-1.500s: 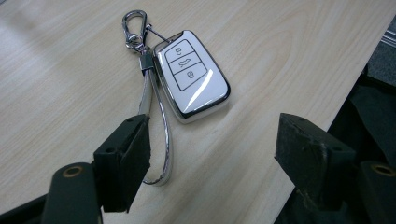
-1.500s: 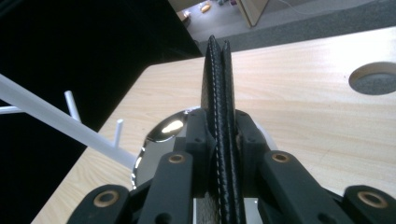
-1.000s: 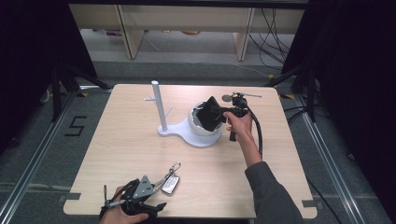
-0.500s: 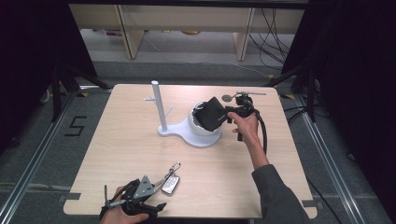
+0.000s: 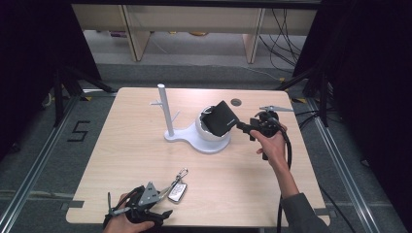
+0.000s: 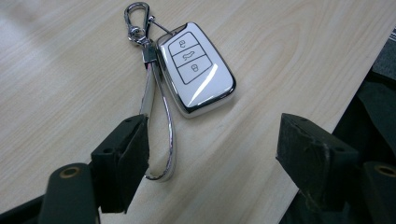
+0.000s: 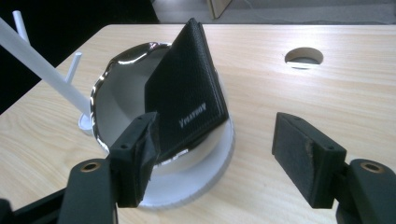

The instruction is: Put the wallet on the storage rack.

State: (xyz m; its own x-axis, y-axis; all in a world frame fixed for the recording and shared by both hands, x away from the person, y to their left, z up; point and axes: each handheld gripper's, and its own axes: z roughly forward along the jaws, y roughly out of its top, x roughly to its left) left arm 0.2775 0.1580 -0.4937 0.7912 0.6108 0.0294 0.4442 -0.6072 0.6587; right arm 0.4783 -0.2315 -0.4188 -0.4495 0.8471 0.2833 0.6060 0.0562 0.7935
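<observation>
Over bowl (image 7: 140, 107), right gripper (image 7: 224, 154) wide open, empty; wallet (image 7: 187, 102) propped on rim, may topple. Left gripper (image 6: 210, 154) open, empty, above key fob (image 6: 196, 67).

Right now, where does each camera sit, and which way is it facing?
High view: above the person's table edge, looking forward and down; both forearms enter from below.
Left gripper view: rides the left gripper, facing the key fob; open jaws show.
Right gripper view: rides the right gripper, facing the black wallet leaning in the white bowl.
Shared: high view also shows fob and wallet.
</observation>
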